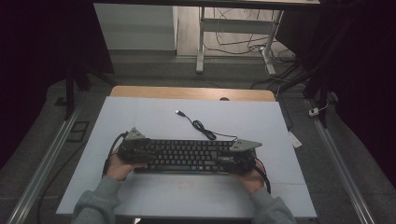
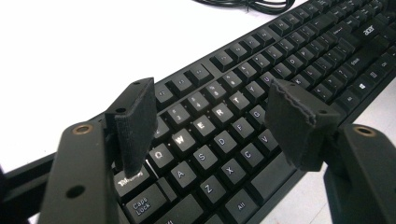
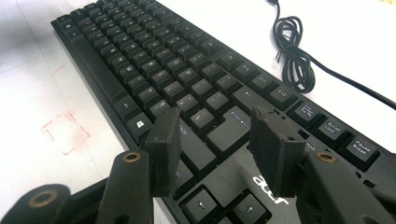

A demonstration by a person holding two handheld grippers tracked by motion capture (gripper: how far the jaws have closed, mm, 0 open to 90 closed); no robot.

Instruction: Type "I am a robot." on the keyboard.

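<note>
High view: both grippers' jaws hover apart over keyboard.

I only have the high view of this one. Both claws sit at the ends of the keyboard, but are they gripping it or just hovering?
Observer: The left claw is open, its jaws spread above the keyboard, over the Q-W-E-R keys.
Operator: And the right one?
Observer: The right claw is open too, jaws apart over the Enter key area, near the arrow keys.
Operator: Any brand I can log?
Observer: An acer logo is printed on the keyboard, just above the arrow keys.
Operator: Is the cable plugged in anywhere?
Observer: No; the cable lies on the white table in a loose bundle behind the keyboard, its plug free.
</note>
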